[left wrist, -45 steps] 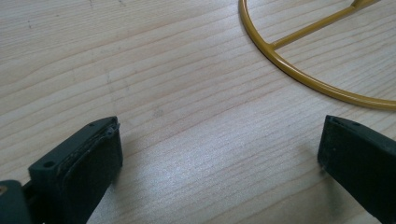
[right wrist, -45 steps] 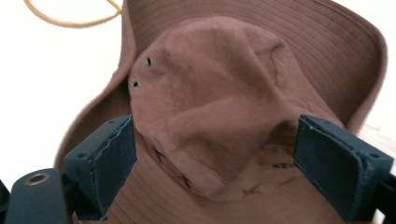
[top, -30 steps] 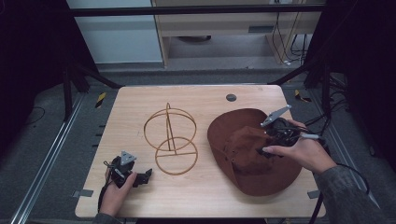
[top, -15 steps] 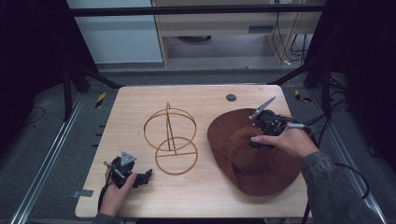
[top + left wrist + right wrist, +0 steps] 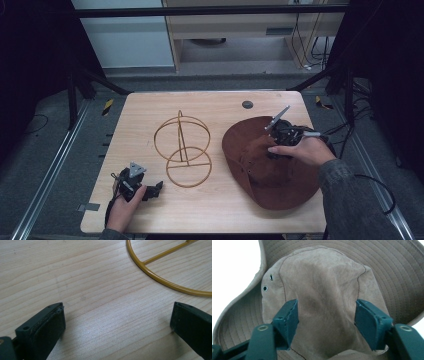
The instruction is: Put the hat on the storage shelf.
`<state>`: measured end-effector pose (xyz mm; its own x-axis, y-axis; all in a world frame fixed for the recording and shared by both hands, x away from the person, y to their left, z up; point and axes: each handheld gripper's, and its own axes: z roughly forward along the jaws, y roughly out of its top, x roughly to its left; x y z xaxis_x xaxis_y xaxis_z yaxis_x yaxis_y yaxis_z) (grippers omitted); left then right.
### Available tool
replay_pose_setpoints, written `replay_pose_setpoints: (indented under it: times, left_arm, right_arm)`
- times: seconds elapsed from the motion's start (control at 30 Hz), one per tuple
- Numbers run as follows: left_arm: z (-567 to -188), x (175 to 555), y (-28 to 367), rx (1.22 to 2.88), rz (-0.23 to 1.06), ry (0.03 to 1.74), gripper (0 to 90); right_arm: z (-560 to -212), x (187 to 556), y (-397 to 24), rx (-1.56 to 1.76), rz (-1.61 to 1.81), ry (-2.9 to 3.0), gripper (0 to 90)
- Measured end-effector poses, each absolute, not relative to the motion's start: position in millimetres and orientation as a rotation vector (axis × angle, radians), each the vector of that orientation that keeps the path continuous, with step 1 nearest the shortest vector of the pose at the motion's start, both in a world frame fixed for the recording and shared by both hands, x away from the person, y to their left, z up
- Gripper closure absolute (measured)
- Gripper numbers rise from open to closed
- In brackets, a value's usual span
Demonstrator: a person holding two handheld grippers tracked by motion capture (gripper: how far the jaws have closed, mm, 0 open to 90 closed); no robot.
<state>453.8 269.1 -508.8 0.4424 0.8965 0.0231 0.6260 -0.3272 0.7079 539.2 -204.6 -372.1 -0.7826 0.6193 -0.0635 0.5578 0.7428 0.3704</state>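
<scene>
The brown suede hat (image 5: 272,165) lies on the right side of the wooden table (image 5: 220,210). The right gripper (image 5: 325,320) straddles its crown; the jaws have just been closing, pads against the suede. The left gripper (image 5: 117,325) rests wide open, empty, near the gold wire stand (image 5: 182,150).

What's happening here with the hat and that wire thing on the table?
A person at a wooden table holds a two-jaw gripper in each hand. The right gripper is down on a brown wide-brimmed hat, its jaws on either side of the crown and just closing in on it; whether the pads press yet is hard to say. The left gripper rests open on bare wood near the gold wire stand, which sits beside the hat with nothing on it.
</scene>
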Motion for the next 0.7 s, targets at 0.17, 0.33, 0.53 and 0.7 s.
replay_pose_setpoints:
  times: [0.17,0.33,0.53,0.7]
  left_arm:
    - [-509,454,269,2.068,0.556,1.272,0.0]
    - [-509,454,269,2.067,0.556,1.272,0.0]
    - [-509,454,269,2.068,0.555,1.272,0.0]
    - [-509,454,269,2.067,0.555,1.272,0.0]
  right_arm:
    - [-377,543,-207,0.956,0.501,2.763,37.0]
    - [-381,544,-208,0.964,0.496,2.766,35.0]
    - [-384,542,-207,0.965,0.489,2.766,31.5]
    - [-387,543,-207,0.973,0.486,2.769,37.5]
